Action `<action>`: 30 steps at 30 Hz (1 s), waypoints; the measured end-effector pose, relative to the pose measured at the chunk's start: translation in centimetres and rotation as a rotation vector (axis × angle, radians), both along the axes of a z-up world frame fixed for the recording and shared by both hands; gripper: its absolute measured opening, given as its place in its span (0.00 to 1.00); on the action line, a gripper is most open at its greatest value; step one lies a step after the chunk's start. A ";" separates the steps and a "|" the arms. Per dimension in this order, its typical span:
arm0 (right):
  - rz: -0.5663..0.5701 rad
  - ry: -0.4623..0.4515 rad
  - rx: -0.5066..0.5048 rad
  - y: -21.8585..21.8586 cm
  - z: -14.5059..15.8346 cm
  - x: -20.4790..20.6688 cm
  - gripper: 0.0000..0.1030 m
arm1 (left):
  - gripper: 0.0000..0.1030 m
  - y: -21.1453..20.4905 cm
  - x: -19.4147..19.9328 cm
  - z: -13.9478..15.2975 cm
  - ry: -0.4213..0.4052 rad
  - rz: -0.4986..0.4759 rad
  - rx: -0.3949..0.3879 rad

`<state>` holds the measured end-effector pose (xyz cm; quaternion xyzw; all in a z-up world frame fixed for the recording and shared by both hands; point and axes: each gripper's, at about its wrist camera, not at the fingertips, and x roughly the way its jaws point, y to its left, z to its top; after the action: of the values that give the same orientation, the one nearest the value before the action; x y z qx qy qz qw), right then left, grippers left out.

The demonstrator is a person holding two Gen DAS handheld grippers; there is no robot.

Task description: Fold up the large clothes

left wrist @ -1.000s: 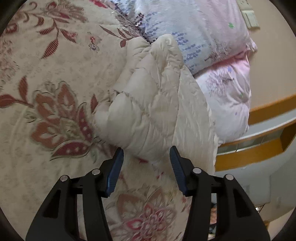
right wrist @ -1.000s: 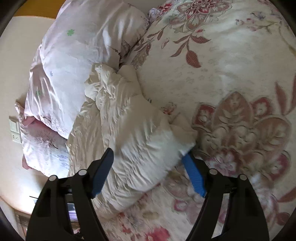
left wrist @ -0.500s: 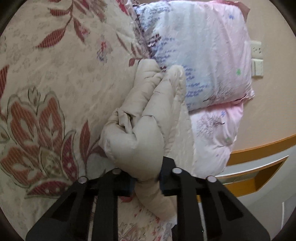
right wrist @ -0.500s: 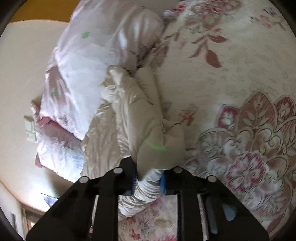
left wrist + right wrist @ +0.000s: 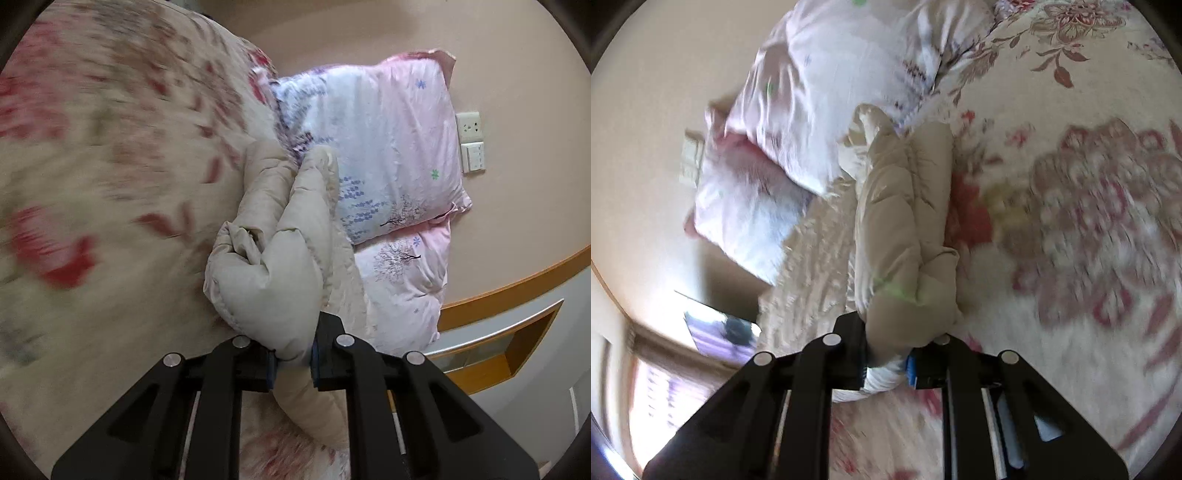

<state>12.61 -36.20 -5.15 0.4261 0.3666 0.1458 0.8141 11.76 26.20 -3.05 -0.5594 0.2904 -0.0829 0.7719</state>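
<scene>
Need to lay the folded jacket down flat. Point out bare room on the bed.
Free: the floral bedspread beside the jacket, away from the pillows. Crowded: toward the wall, where the pillows press against the jacket.

Both grippers closed on, lifted the jacket (image 5: 273,280).

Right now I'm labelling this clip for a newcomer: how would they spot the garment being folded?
On the floral bedspread, look beside the pink pillows by the wall. The puffy beige quilted jacket lies there, bunched, pinched by both the left gripper and right gripper; it alone is plain, unpatterned.
</scene>
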 end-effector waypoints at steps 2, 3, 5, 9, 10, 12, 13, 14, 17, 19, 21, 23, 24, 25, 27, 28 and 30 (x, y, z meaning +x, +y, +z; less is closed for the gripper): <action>0.000 0.023 -0.073 0.5 0.1 -0.6 0.29 | 0.12 0.1 -1.3 -0.1 0.008 0.003 0.040; -0.026 0.037 -0.148 0.8 0.5 -1.0 0.37 | 0.13 0.0 -1.4 -0.1 0.005 -0.003 0.052; -0.082 0.029 -0.260 1.0 1.4 -1.6 0.49 | 0.17 -0.1 -1.4 -0.1 0.003 -0.012 0.094; -0.250 -0.035 -0.565 2.5 5.0 -2.9 0.61 | 0.32 -0.4 -1.1 0.2 0.005 -0.032 0.169; -0.261 -0.074 -0.633 3.6 6.2 -2.8 0.61 | 0.38 -0.4 -1.0 0.2 0.007 -0.033 0.174; -0.210 -0.132 -0.686 5.7 7.6 -2.0 0.60 | 0.46 -0.4 -0.9 0.2 0.012 -0.029 0.192; -0.152 -0.165 -0.695 7.4 8.3 -1.4 0.59 | 0.50 -0.5 -1.0 0.2 0.014 -0.025 0.203; -0.092 -0.194 -0.696 9.1 8.8 -0.7 0.58 | 0.55 -0.5 -1.0 0.3 0.016 -0.020 0.218; 0.045 -0.243 -0.720 14.0 9.4 1.3 0.54 | 0.66 -0.9 -1.2 0.7 0.020 0.005 0.281; 0.109 -0.262 -0.744 16.9 9.4 2.7 0.53 | 0.68 -1.1 -1.2 0.9 0.026 0.020 0.331; 0.148 -0.261 -0.776 19.4 9.1 4.0 0.53 | 0.68 -1.2 -0.9 0.9 0.041 0.022 0.357; 0.166 -0.251 -0.804 20.9 8.6 4.8 0.53 | 0.68 -1.1 -0.6 0.5 0.065 0.019 0.351; 0.172 -0.247 -0.819 21.5 8.2 5.3 0.53 | 0.68 -1.0 -0.6 0.5 0.068 0.019 0.352; 0.173 -0.245 -0.827 22.2 8.1 5.5 0.53 | 0.68 -1.0 -0.6 0.5 0.067 0.020 0.353; 0.174 -0.241 -0.842 23.0 7.7 5.8 0.53 | 0.68 -1.0 -0.6 0.5 0.063 0.021 0.354; 0.175 -0.236 -0.847 23.5 7.5 5.9 0.53 | 0.68 -1.1 -0.6 0.5 0.062 0.023 0.356; 0.173 -0.237 -0.858 23.9 7.2 5.8 0.53 | 0.68 -1.2 -0.5 0.5 0.060 0.023 0.363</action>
<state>18.38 -12.32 2.04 -0.0014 0.3322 0.0959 0.9383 11.23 25.02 -2.53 -0.4165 0.3172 -0.0038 0.8520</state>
